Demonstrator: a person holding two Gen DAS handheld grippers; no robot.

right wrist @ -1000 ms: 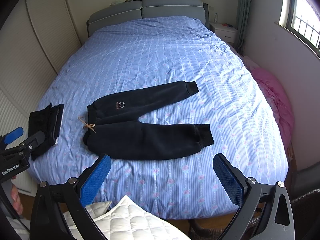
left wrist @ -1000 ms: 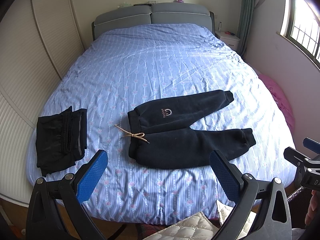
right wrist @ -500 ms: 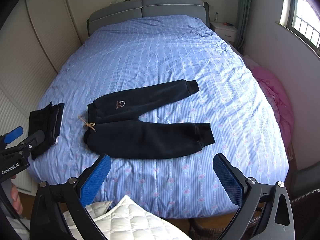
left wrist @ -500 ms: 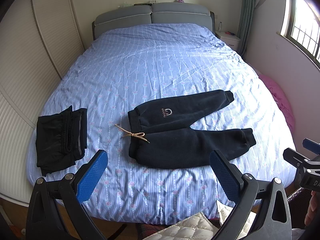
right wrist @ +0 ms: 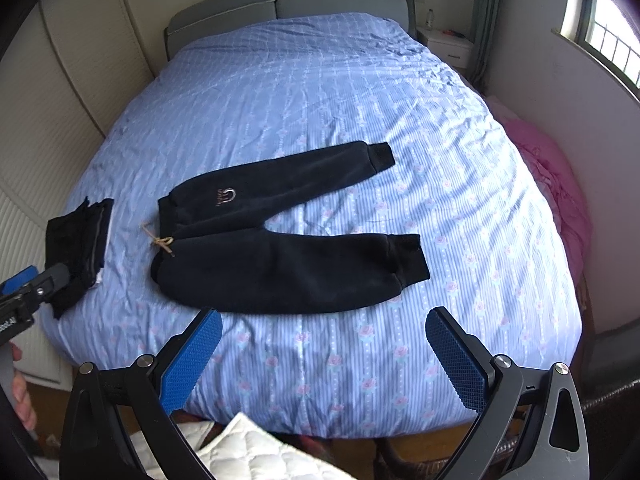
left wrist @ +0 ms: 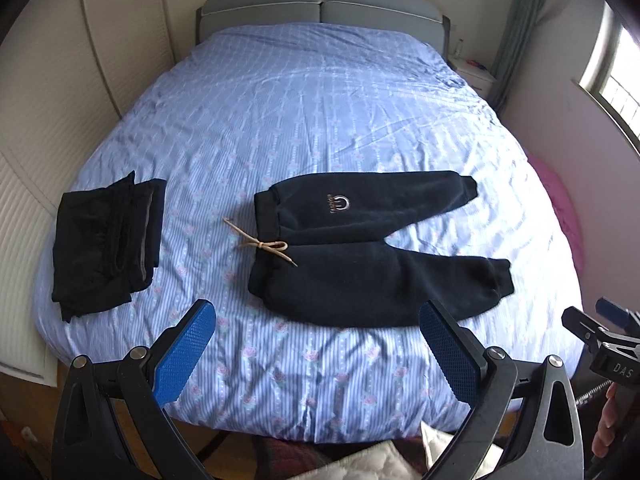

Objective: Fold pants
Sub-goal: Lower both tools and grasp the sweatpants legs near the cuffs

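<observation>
A pair of dark navy fleece pants (left wrist: 360, 248) lies flat on the blue striped bed, waistband to the left with a tan drawstring (left wrist: 262, 245), legs spread apart to the right. It also shows in the right wrist view (right wrist: 280, 240). My left gripper (left wrist: 316, 350) is open and empty, held above the bed's near edge just short of the pants. My right gripper (right wrist: 324, 354) is open and empty, also over the near edge, below the lower leg. Each gripper shows at the edge of the other's view.
A folded stack of dark clothes (left wrist: 106, 240) lies at the bed's left edge, also in the right wrist view (right wrist: 76, 240). A grey headboard (left wrist: 320, 4) is far back. A pink bundle (right wrist: 556, 192) lies right of the bed. A white quilted cushion (right wrist: 256, 452) is below the grippers.
Both grippers have moved slightly forward toward the bed, so the pants look a little closer. Nothing on the bed has moved.
</observation>
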